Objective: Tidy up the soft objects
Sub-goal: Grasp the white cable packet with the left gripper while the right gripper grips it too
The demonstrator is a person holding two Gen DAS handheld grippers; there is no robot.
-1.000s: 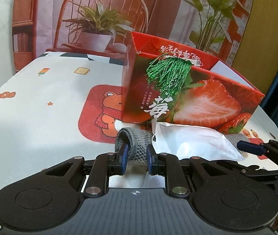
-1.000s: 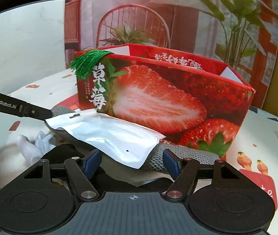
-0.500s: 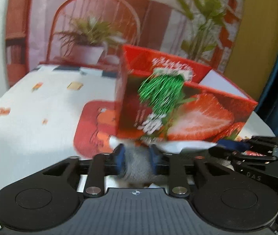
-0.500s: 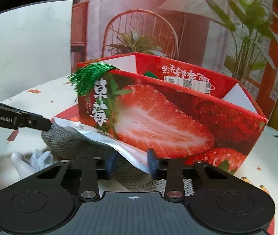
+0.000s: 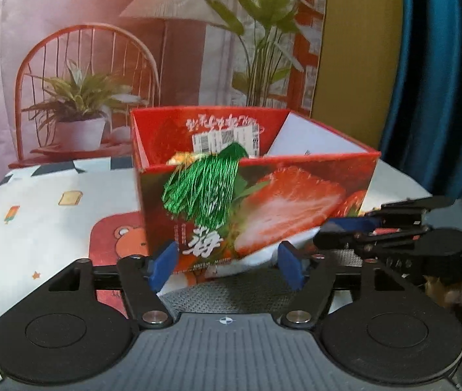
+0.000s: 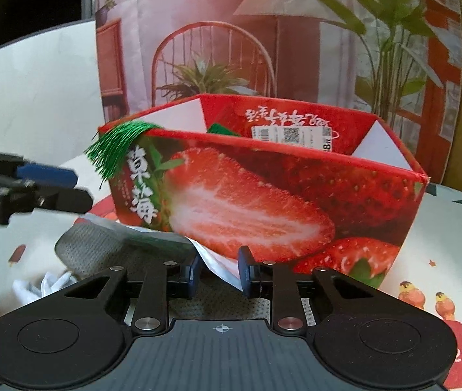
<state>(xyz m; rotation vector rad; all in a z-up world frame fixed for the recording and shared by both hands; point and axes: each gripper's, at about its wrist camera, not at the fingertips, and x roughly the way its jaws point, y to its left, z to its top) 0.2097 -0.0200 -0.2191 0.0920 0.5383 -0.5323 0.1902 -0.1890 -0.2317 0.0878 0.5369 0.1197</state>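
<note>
Tablecloth (image 5: 51, 228); right gripper (image 6: 219, 272) pinching white pouch (image 6: 213, 260).

The strawberry box (image 6: 296, 202) hides most of what lies inside it: only a scrap of green (image 6: 221, 129) shows above its near wall, and in the left wrist view something yellowish (image 5: 182, 157) at the rim is too blurred to name. The green tassel (image 5: 203, 189) covers part of the box's print. The white pouch (image 6: 211, 259) and the grey knitted cloth (image 6: 100, 247) run under the box's front and behind the right gripper (image 6: 218, 275), so their full outline and what the fingers pinch cannot be told. The white thing (image 6: 43, 285) left of the box is cut off by the gripper body.
</note>
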